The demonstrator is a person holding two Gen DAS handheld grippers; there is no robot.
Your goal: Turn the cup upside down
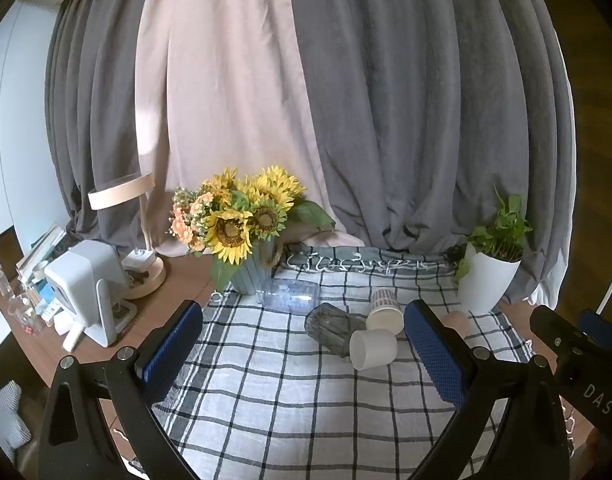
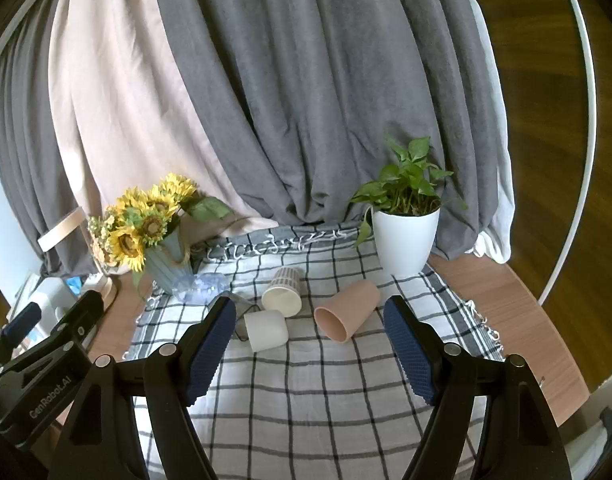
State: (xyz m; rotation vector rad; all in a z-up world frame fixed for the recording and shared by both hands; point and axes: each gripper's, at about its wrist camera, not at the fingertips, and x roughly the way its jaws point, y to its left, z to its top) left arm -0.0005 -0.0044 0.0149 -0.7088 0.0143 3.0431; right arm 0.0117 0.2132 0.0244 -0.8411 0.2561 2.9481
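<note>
Several cups lie on their sides on the checked cloth (image 1: 290, 392). A white cup (image 1: 373, 349) (image 2: 266, 330) lies nearest. A patterned paper cup (image 1: 383, 312) (image 2: 284, 292), a dark ribbed glass (image 1: 333, 326) and a clear plastic cup (image 1: 288, 295) (image 2: 200, 286) lie behind it. A pink cup (image 2: 347, 310) lies to the right, mouth toward me; only its edge (image 1: 457, 322) shows in the left wrist view. My left gripper (image 1: 304, 344) is open and empty, short of the cups. My right gripper (image 2: 309, 340) is open and empty, just short of the white and pink cups.
A vase of sunflowers (image 1: 242, 236) (image 2: 154, 232) stands at the back left of the cloth. A white potted plant (image 1: 491, 268) (image 2: 405, 232) stands at the back right. A lamp (image 1: 144, 264) and a white device (image 1: 86, 284) sit on the wooden table at left. Curtains hang behind.
</note>
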